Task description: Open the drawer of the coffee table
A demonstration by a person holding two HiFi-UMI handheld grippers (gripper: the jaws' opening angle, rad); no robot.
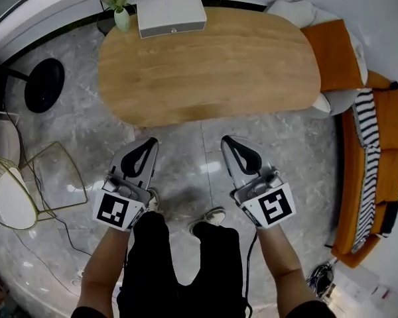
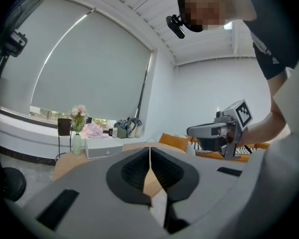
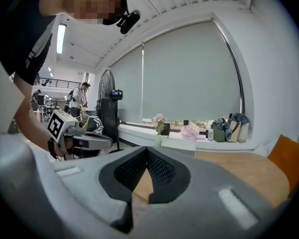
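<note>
An oval wooden coffee table (image 1: 209,65) stands ahead of me on the marble floor. No drawer shows from above. My left gripper (image 1: 148,141) hovers just in front of the table's near edge, left of centre, jaws shut with nothing between them. My right gripper (image 1: 228,140) hangs level with it to the right, jaws also shut and empty. In the left gripper view the tabletop (image 2: 134,147) lies beyond the closed left gripper (image 2: 149,148), and the right gripper (image 2: 192,131) shows at the side. The right gripper view has the tabletop (image 3: 244,171) past the closed right gripper (image 3: 147,148).
A white box (image 1: 171,16) and a vase of flowers (image 1: 119,5) sit at the table's far edge. An orange sofa with a striped cushion (image 1: 371,171) lies to the right. A wire-frame side table (image 1: 53,177) and a black fan base (image 1: 44,85) stand on the left.
</note>
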